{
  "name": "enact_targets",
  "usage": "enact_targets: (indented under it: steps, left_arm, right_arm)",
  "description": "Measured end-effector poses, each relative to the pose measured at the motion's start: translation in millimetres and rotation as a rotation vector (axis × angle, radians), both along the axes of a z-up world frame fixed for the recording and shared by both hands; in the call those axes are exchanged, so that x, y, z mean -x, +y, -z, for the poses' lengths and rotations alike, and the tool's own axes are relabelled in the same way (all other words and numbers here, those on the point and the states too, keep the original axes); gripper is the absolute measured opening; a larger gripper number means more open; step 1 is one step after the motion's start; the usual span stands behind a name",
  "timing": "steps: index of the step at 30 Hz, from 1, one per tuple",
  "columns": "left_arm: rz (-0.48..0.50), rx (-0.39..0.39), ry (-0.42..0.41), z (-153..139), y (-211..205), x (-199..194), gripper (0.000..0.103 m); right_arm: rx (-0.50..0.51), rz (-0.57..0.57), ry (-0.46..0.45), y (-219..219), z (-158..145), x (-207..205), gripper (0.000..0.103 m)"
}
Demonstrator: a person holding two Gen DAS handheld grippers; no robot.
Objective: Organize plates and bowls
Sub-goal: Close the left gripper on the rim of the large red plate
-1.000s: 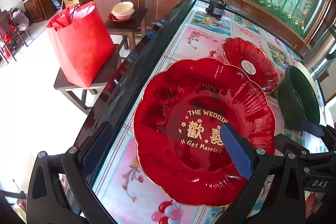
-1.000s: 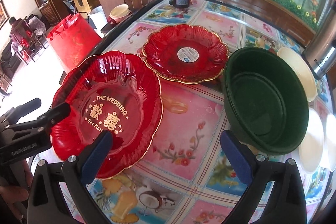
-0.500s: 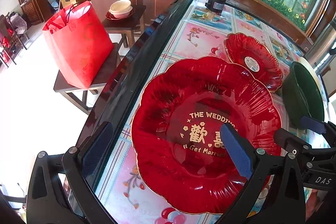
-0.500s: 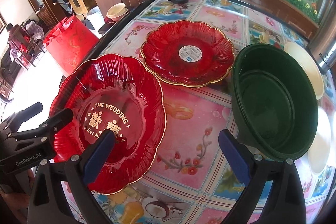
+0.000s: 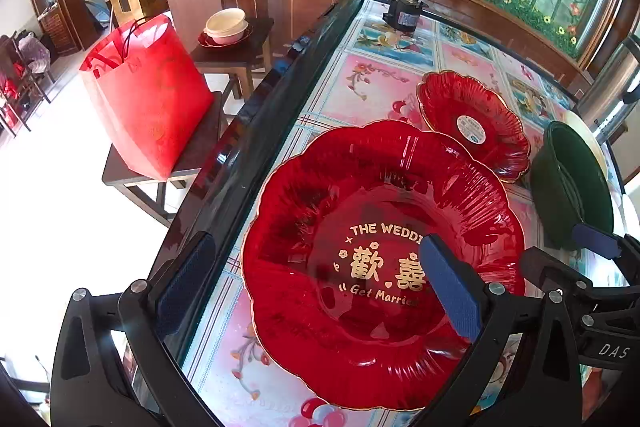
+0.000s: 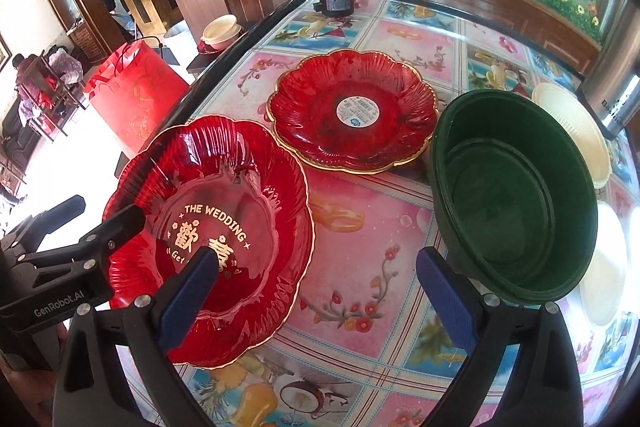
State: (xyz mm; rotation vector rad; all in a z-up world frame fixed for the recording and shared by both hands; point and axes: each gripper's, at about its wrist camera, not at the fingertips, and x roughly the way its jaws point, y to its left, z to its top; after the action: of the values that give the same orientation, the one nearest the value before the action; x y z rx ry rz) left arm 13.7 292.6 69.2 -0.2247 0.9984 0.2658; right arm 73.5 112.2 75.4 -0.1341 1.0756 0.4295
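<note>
Left wrist view: the left gripper (image 5: 316, 283), jaws spread wide and holding nothing, hovers over the near table (image 5: 360, 83) edge. One blue pad lies above the dark table rim, the other above the wedding plate (image 5: 360, 211), a red scalloped dish with gold rim and gold lettering that rests flat on the patterned tabletop near the left edge. Behind it, and apart from it, sits a second red plate (image 5: 480, 115) bearing a round white sticker. A green bowl (image 5: 568, 183) stands to the right of both, with a cream dish (image 5: 592, 139) just behind it. Off the table, a red bag (image 5: 152, 99) stands on a stool, and cream bowls (image 5: 226, 25) sit stacked on a side table. A black motor (image 5: 402, 13) stands at the far end of the table.

Right wrist view: the right gripper (image 6: 316, 291), jaws likewise spread and empty, is held above the table between the wedding plate (image 6: 240, 179) and the green bowl (image 6: 516, 187); its left pad overlaps the plate in view, but contact cannot be told. The left gripper enters at the left margin, its finger (image 6: 120, 227) over the plate's rim. The sticker plate (image 6: 352, 111) lies beyond, and white plates (image 6: 608, 267) lie right of the bowl
</note>
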Motion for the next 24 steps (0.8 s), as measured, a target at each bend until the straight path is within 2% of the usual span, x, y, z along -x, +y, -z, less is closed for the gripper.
enact_targets:
  steps: [13, 18, 23, 24]
  left_arm:
    - [0.019, -0.004, 0.009, 3.5, -0.8, -3.5, 0.103]
    - [0.031, -0.003, 0.001, 1.7, -2.7, -6.2, 0.102]
    - [0.056, 0.045, 0.014, 4.7, -4.2, -11.8, 0.094]
    - [0.058, 0.048, 0.018, 5.5, -5.1, -13.6, 0.091]
  right_arm:
    - [0.002, 0.01, 0.012, 4.9, 7.0, -0.9, 0.099]
    - [0.0, 0.022, 0.021, 4.6, 9.1, -3.5, 0.089]
    - [0.004, 0.034, 0.045, 4.3, 16.2, -7.9, 0.078]
    - [0.003, 0.034, 0.052, 4.5, 17.4, -8.6, 0.072]
